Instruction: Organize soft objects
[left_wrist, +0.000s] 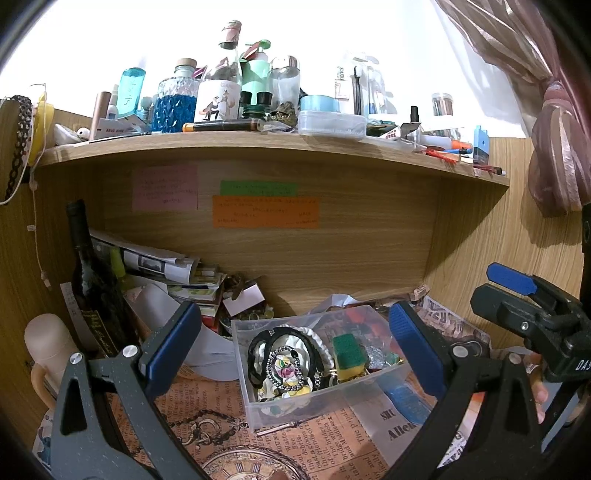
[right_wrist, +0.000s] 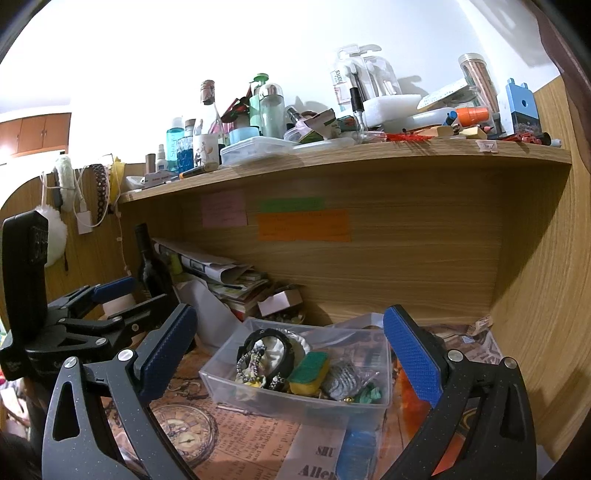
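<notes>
Clear plastic bin sits on the surface, on a newsprint-pattern covering, under a wooden shelf. Contents: green/yellow sponge approx. centre; black headband w/ floral fabric piece on bin's left side; grey mesh-like item just right of sponge; small teal item at right corner, type unclear. Bin has no lid on.

Left hand-held gripper: wide open, nothing between the blue pads, bin framed between the fingers, no contact seen. Right hand-held gripper: also wide open, empty, bin framed likewise; no contact seen. Each gripper visible in the other's view: right at far right edge, left at far left, both apart from bin.

Surroundings: dark wine bottle upright at left, beside a paper/booklet stack. Pink, green, orange notes stuck to back panel; text illegible. Shelf top crowded w/ bottles, jars, pens. Blue item lies on covering in front of bin, near its right end.
</notes>
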